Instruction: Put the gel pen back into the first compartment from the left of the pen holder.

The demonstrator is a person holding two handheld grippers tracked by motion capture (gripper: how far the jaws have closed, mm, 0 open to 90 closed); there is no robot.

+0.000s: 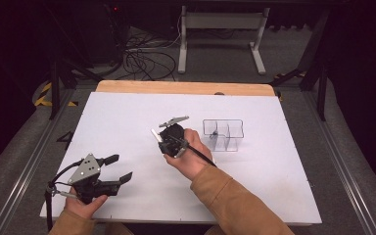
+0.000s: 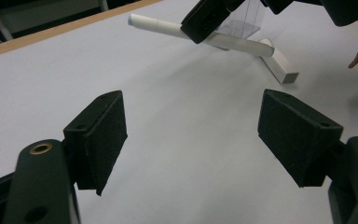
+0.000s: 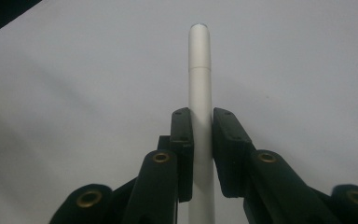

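Near the front left corner of the white table (image 1: 127, 112), the left gripper (image 1: 119, 169) rests low in the person's left hand (image 1: 85, 203), its jaws spread wide with nothing between them. In the left gripper view, the two black pads (image 2: 103, 135) stand far apart over bare white surface.

Toward the middle of the table, the right gripper (image 1: 162, 142) is clenched on a white pen (image 3: 200, 93). In the right gripper view, the pen runs straight up between the two jaws, pressed on both sides, its capped end pointing away. In the left gripper view, the pen hangs tilted above the surface, clear of it, with the right gripper's jaw clamped around its middle. A small white cap-like piece (image 2: 279, 66) lies on the table just below the pen's lower end.

Just right of the right hand (image 1: 191, 156), a clear plastic organiser (image 1: 223, 133) with compartments stands on the table, nearer the right edge than the left.
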